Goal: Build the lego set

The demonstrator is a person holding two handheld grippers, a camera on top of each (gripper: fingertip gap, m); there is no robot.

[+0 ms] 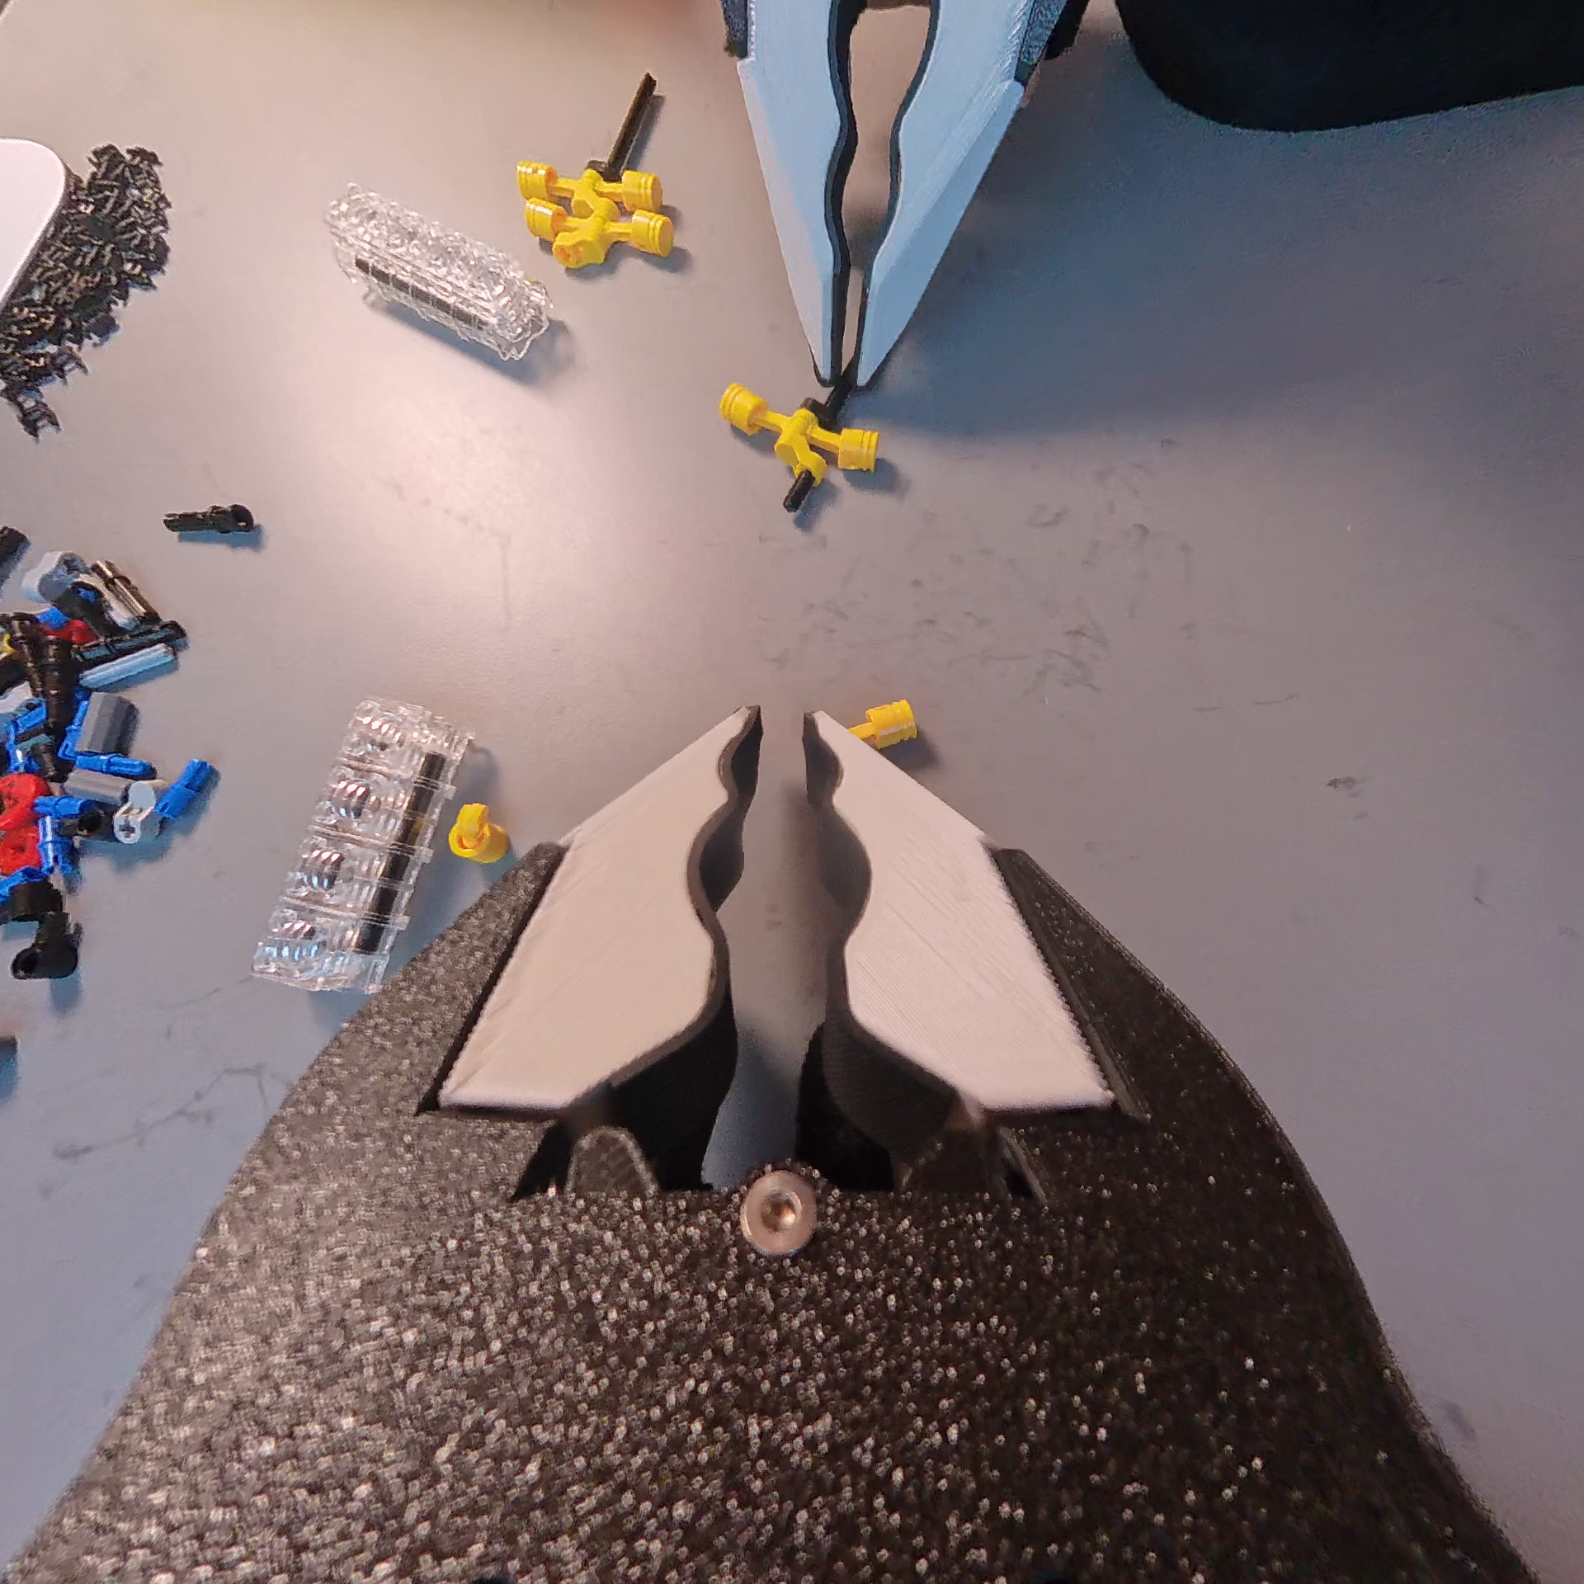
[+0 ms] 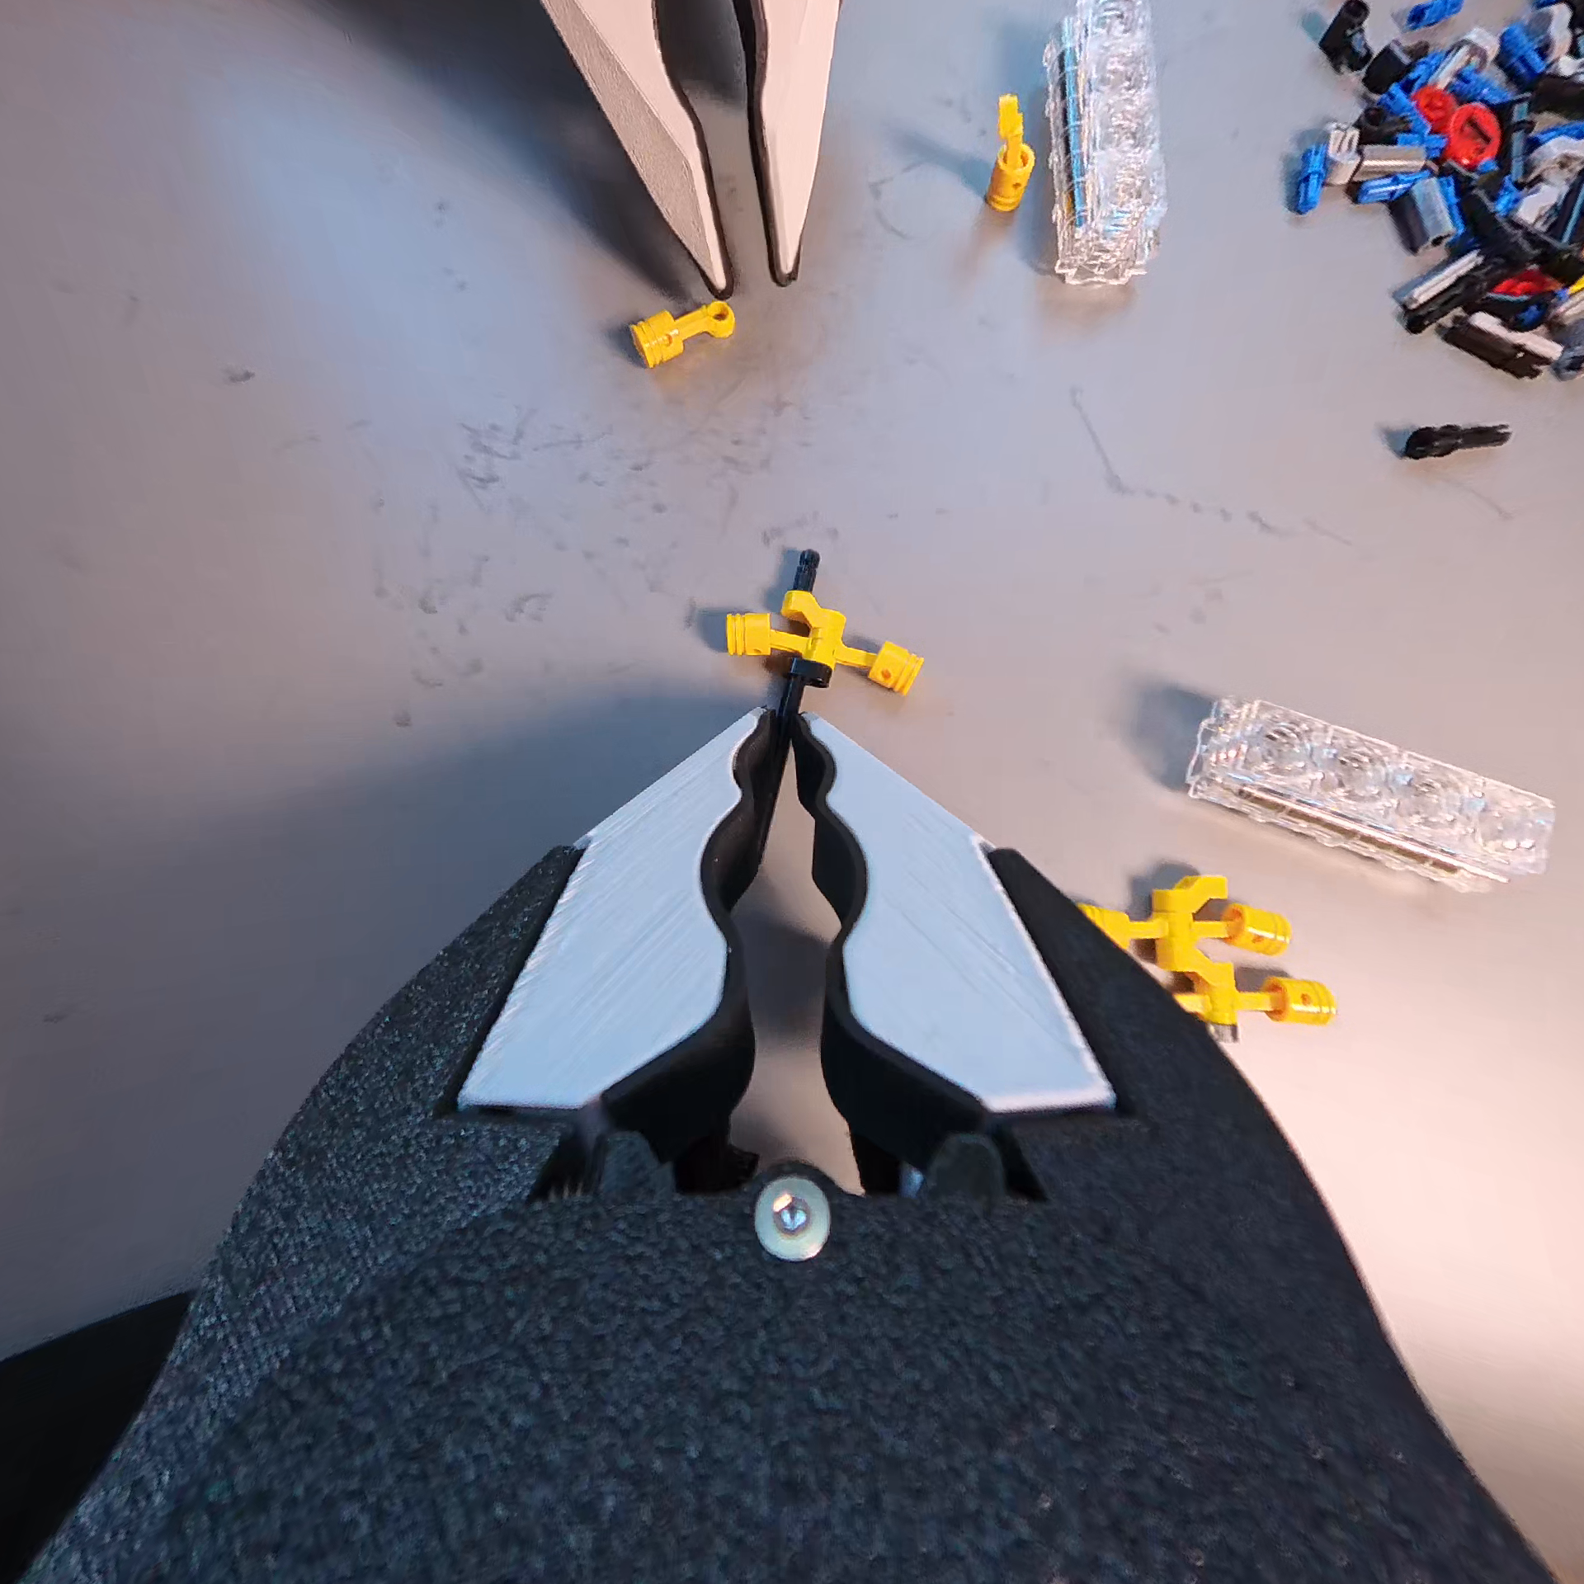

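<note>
Grey table [image 2: 343, 514] lay bare mid-span, two clear blocks [image 2: 1369, 801], two loose pistons [image 2: 681, 333], right gripper [image 2: 778, 718] pinched one crank's [image 2: 823, 645] black axle, left gripper [image 1: 782, 718] slightly parted, empty, parts pile [image 2: 1474, 180] at edge

The only furniture in view is a grey table [image 1: 1200, 600] with a smooth, matt top, marked by faint scuffs and smudges near its middle. Light falls from above, cooler in the left wrist view and warmer in the right wrist view, where a broad soft shadow [image 2: 257, 771] lies across it.
</note>
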